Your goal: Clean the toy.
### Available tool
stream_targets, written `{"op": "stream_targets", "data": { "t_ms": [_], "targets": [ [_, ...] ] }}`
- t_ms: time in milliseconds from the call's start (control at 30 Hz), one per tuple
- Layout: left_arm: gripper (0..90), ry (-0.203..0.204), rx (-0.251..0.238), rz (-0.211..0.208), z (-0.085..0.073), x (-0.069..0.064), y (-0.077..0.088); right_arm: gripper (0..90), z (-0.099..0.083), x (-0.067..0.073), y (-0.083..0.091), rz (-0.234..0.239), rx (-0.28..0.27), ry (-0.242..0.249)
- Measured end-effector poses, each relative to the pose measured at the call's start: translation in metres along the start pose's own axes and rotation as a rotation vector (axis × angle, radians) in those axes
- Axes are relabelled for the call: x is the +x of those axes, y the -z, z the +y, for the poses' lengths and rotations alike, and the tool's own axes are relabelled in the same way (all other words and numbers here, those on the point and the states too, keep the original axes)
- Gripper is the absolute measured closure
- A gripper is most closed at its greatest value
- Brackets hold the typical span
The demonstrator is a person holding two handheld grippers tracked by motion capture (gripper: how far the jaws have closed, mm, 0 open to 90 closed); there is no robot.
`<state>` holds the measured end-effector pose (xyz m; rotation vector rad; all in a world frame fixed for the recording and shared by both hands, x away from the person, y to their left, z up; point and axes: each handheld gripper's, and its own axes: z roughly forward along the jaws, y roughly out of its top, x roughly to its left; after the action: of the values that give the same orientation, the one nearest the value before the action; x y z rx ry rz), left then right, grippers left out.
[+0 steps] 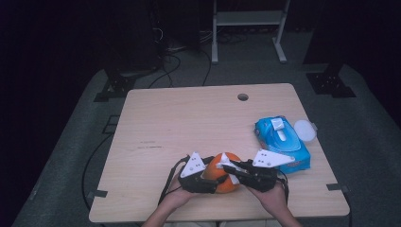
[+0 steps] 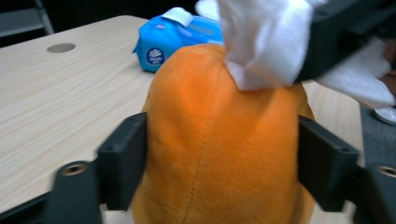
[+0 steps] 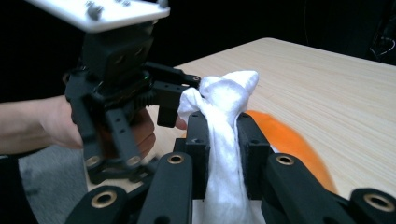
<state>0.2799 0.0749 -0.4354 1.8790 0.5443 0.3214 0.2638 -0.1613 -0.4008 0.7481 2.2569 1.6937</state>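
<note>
Round orange plush toy (image 2: pixel 219 140) clamped between left gripper (image 2: pixel 219 163) jaws; crumpled white wipe (image 3: pixel 224 140) pinched in right gripper (image 3: pixel 223 140), pressed on top.

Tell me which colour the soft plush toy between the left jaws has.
Orange plush toy; left gripper view shows it best.

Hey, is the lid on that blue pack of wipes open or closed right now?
Open. The blue wipes pack has its white flap lid raised from its top in the high view.
</note>
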Motion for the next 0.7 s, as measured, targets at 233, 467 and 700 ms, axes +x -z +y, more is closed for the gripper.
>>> {"op": "stream_targets", "data": {
  "t_ms": [233, 467, 700],
  "targets": [
    [28.6, 0.014, -0.011, -0.061, 0.0, 0.0, 0.001, 77.2, -0.006, -0.029, 0.015, -0.119, -0.004, -0.054],
    [23.4, -0.047, 0.003, -0.062, -0.001, -0.006, -0.001, 77.2, -0.002, -0.017, 0.01, -0.082, 0.001, -0.033],
    [27.1, -0.093, 0.008, -0.069, 0.0, -0.016, -0.003, 77.1, 0.004, 0.002, 0.001, -0.055, 0.017, 0.042]
  ]
}}
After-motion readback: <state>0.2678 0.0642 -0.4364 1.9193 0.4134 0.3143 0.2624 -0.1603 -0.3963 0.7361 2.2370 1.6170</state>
